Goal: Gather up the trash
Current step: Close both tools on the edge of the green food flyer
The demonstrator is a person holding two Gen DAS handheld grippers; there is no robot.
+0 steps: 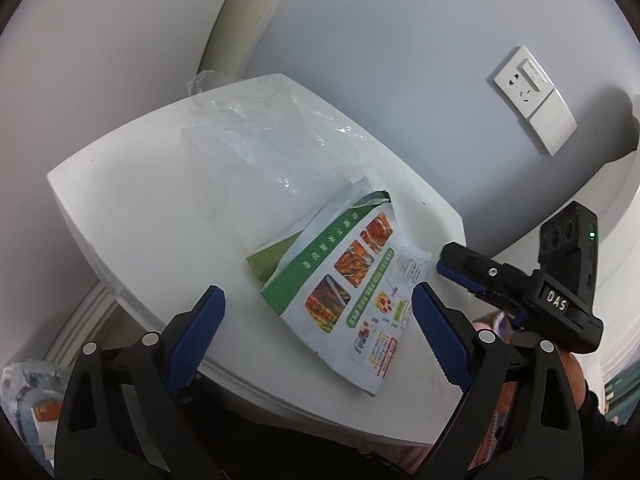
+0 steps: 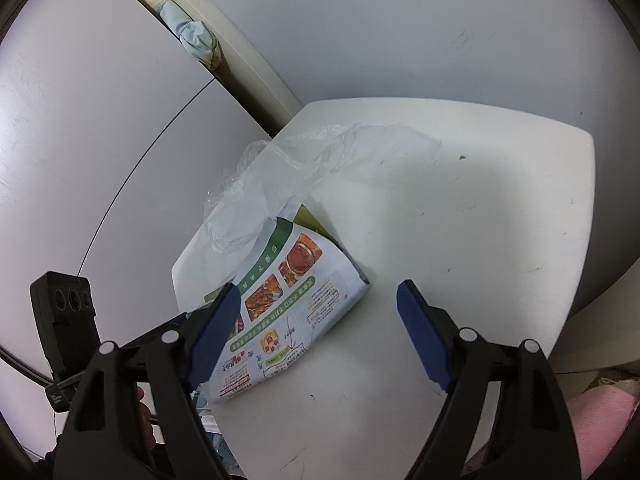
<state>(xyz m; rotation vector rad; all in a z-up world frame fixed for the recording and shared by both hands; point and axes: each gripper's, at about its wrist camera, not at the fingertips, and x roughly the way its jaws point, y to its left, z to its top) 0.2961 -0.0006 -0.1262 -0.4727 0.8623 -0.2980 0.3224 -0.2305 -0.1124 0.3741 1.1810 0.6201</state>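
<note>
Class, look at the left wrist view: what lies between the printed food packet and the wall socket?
Only bare white tabletop and then plain grey wall separate the printed food packet from the wall socket; the left wrist view shows it.

**Room and background around the white counter**

You face a white counter (image 1: 132,216) with rounded corners, set against a pale grey wall (image 1: 400,40). A white socket plate (image 1: 534,100) is mounted on that wall. Beside the counter stands a white cabinet door (image 2: 100,128), with folded cloth (image 2: 192,36) wedged behind its cream frame.
</note>
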